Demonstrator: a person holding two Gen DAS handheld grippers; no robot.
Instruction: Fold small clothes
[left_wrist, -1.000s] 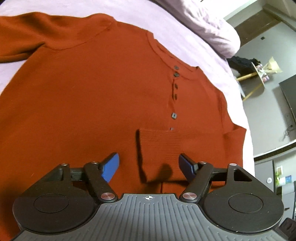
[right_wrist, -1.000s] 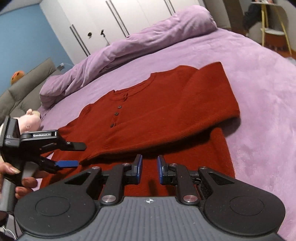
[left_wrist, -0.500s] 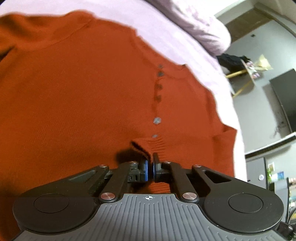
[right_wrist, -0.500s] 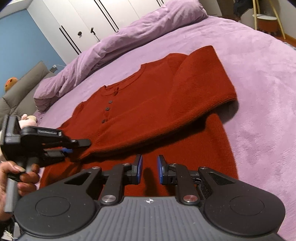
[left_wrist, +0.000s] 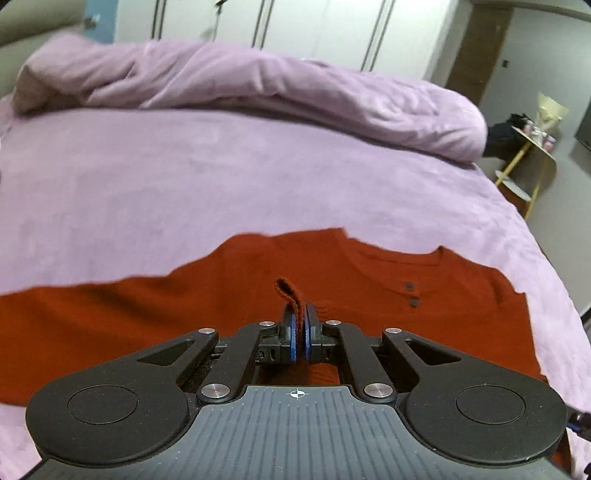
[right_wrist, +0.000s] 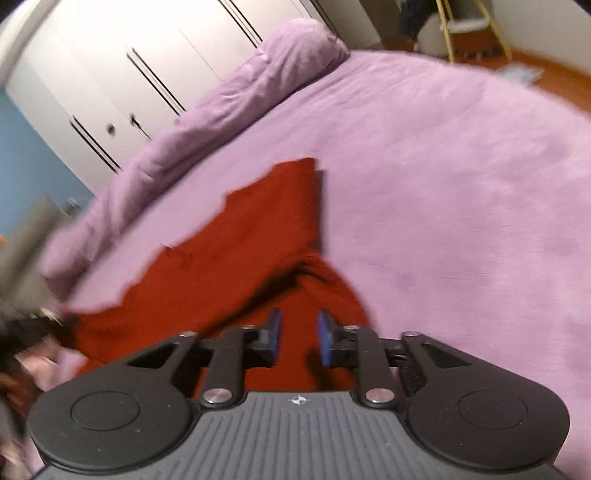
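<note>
A rust-red buttoned sweater lies on the purple bed. In the left wrist view my left gripper is shut on a sleeve cuff, whose edge sticks up between the blue pads, lifted above the sweater's chest. Two dark buttons show to the right. In the blurred right wrist view my right gripper hovers over the sweater; its jaws are opening, with a gap between the blue pads and nothing pressed between them.
A rolled purple duvet lies along the far side of the bed, white wardrobes behind it. A yellow-legged side table stands off the bed's right edge. A hand shows blurred at the lower left.
The left gripper shut on the sleeve cuff, then rose and tipped up, bringing the duvet into view. The right gripper swung over the sweater and its jaws spread wider.
</note>
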